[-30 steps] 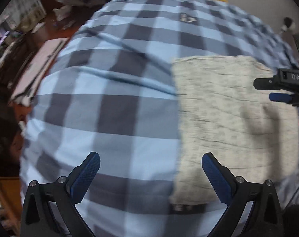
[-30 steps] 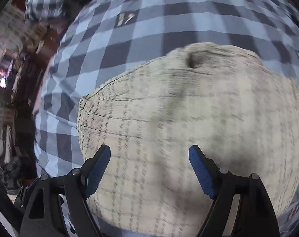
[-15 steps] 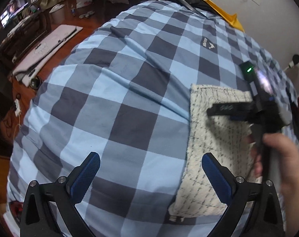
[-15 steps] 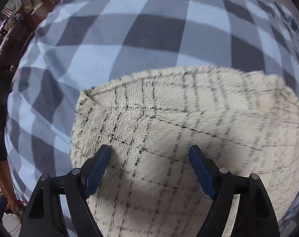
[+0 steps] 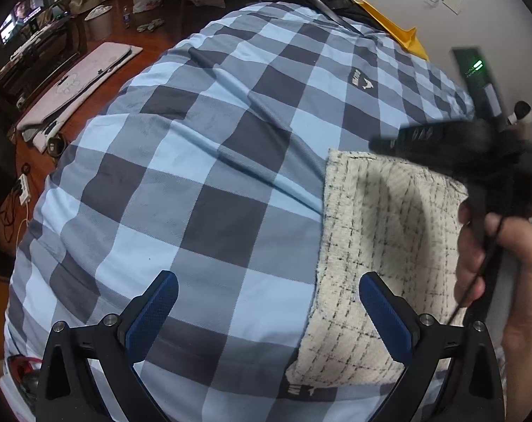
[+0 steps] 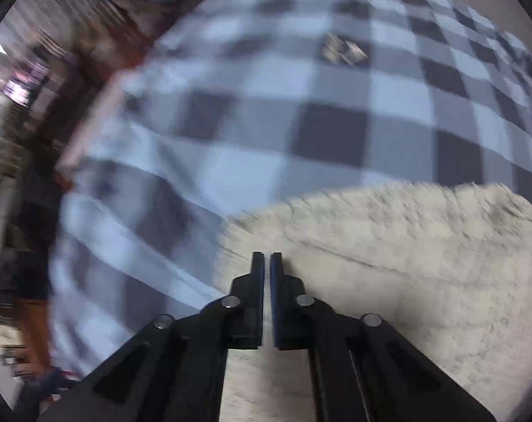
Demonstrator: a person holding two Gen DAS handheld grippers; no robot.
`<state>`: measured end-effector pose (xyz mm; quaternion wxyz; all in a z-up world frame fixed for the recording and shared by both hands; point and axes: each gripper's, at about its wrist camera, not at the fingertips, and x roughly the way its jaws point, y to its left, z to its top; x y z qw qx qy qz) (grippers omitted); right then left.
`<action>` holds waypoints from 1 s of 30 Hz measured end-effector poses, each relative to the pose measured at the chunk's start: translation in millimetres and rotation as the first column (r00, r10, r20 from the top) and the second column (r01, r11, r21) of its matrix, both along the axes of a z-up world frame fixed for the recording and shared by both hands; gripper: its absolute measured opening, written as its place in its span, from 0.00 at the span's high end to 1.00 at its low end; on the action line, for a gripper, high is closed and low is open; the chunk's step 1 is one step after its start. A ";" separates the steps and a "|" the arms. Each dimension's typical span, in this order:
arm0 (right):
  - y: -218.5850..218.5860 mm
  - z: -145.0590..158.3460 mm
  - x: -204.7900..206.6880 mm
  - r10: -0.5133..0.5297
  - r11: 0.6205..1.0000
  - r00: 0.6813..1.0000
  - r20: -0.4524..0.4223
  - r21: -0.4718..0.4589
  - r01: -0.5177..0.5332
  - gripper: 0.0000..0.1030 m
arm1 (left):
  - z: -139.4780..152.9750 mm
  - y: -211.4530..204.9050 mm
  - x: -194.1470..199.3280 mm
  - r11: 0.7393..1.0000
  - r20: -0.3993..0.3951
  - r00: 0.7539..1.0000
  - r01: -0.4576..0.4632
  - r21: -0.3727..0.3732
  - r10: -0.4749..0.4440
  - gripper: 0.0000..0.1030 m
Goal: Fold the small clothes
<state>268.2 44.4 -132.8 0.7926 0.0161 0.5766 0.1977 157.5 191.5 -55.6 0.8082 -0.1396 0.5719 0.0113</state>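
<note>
A folded cream fleece garment (image 5: 389, 246) with thin black grid lines lies flat on the blue checked bed cover (image 5: 213, 158). My left gripper (image 5: 267, 281) hangs open above the bed; its right finger is over the garment's left edge and its left finger over bare cover. In the left wrist view the right gripper (image 5: 385, 144), blurred and held by a hand (image 5: 494, 253), hovers over the garment's far edge. In the blurred right wrist view the right gripper (image 6: 267, 256) has its jaws closing together with nothing between them, over the left part of the garment (image 6: 406, 263).
The bed cover (image 6: 301, 123) stretches far and left. A yellow item (image 5: 392, 28) lies at the bed's far end by the wall. Left of the bed is a wooden floor with a pink mat (image 5: 79, 81), a power strip (image 5: 23, 190) and a screen (image 5: 16, 24).
The right gripper's jaws went from wide open to together, holding nothing, while it swept left over the garment. The left gripper stayed open and shifted only slightly.
</note>
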 end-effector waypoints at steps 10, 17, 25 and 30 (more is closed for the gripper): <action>-107.4 24.6 -6.2 -0.236 0.971 0.972 -0.012 0.045 0.237 0.23 | -5.3 -18.6 2.0 0.999 0.014 0.999 0.037 0.024 -0.037 0.00; -178.7 13.6 -57.2 -0.143 0.983 0.990 0.006 -0.118 0.143 0.23 | -21.1 -79.3 4.7 0.978 0.066 0.978 0.201 -0.052 -0.197 0.00; -153.4 -50.4 -82.3 0.122 0.964 0.990 -0.066 -0.227 -0.134 0.23 | -96.2 -120.1 1.3 0.942 -0.074 0.942 0.331 0.052 -0.326 0.00; -228.4 -45.9 -67.4 0.055 0.993 0.996 -0.066 -0.105 -0.061 0.23 | -96.3 -85.7 4.3 0.952 -0.085 0.988 0.150 0.265 -0.132 0.00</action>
